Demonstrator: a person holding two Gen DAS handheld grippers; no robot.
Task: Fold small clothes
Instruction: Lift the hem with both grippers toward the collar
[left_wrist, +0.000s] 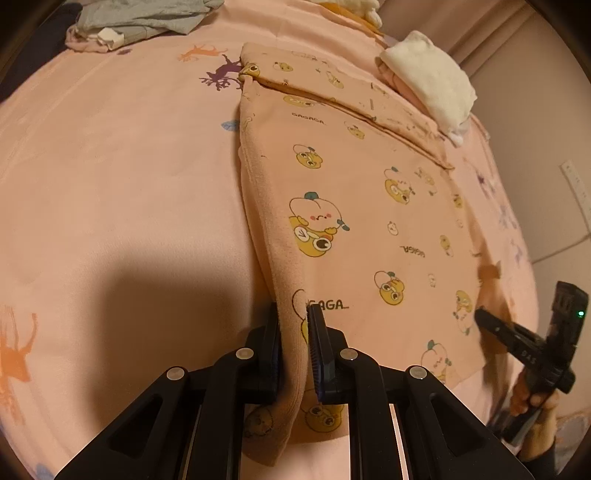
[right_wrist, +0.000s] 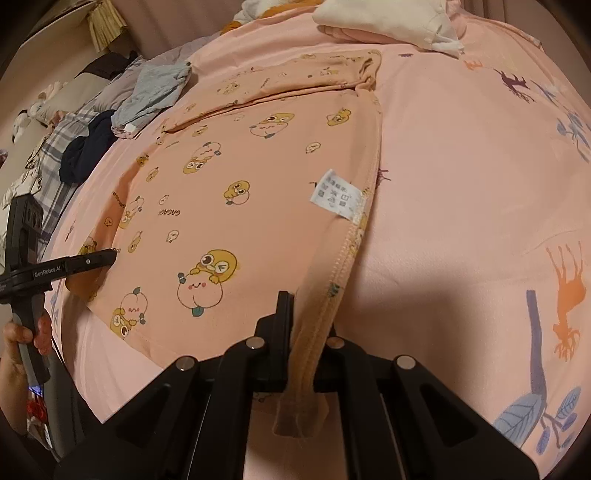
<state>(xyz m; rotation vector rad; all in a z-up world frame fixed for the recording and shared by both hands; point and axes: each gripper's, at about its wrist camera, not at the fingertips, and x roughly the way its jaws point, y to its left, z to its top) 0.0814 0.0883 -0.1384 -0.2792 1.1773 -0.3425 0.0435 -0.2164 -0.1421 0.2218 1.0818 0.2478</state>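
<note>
A peach garment printed with yellow cartoon figures lies flat on the bed, one sleeve folded across its far end. My left gripper is shut on the near left corner, and the cloth bunches up between its pads. In the right wrist view my right gripper is shut on the stitched side edge of the same garment, just below a white care label. Each view also shows the other gripper at the garment's opposite near corner: the right gripper and the left gripper, each held by a hand.
The pink bed sheet has animal prints. A folded white and pink stack sits beyond the garment. A grey clothes pile and a dark garment lie at the far side. A wall runs along the bed.
</note>
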